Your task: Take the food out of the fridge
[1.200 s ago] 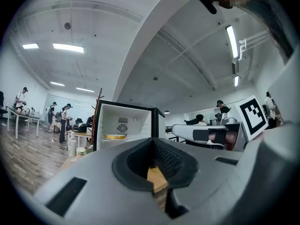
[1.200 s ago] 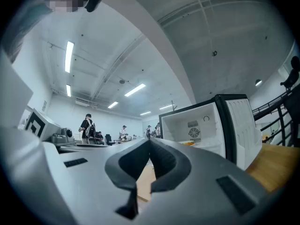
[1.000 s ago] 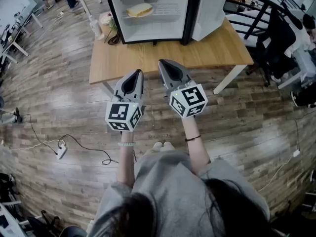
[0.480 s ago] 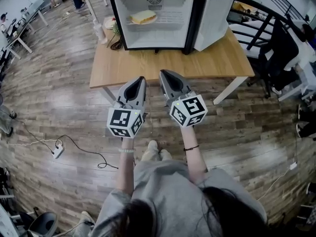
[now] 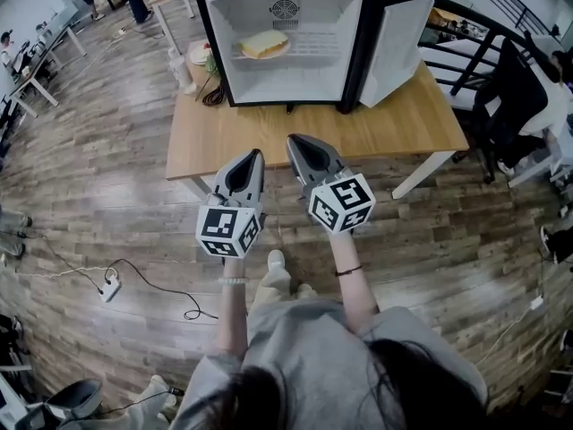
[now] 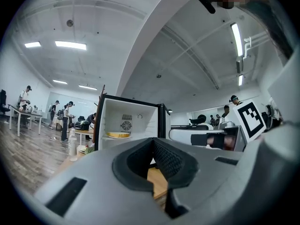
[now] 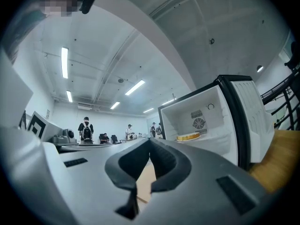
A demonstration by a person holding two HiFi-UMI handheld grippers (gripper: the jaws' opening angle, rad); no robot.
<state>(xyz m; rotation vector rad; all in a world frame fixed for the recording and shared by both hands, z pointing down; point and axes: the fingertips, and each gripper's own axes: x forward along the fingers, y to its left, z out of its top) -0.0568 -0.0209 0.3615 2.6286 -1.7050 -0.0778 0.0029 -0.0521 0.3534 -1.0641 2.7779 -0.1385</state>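
Observation:
A small black fridge (image 5: 215,52) stands open on a wooden table (image 5: 394,115), its door (image 5: 394,43) swung to the right. On its white shelf lies the food (image 5: 265,45), a yellowish sandwich on a plate. The same food (image 6: 118,135) shows in the left gripper view, and the food (image 7: 188,137) in the right gripper view. My left gripper (image 5: 254,153) and right gripper (image 5: 293,139) are held side by side at the table's near edge, well short of the fridge. Both point level at it, shut, with nothing between the jaws.
A bottle (image 5: 183,65) and a plate sit on the table left of the fridge. A power strip and cable (image 5: 109,284) lie on the wooden floor at the left. Dark chairs (image 5: 501,88) stand to the right. People stand at desks in the background.
The person has stepped toward the table, so the fridge looks nearer and larger. Both grippers have moved forward together and stayed shut.

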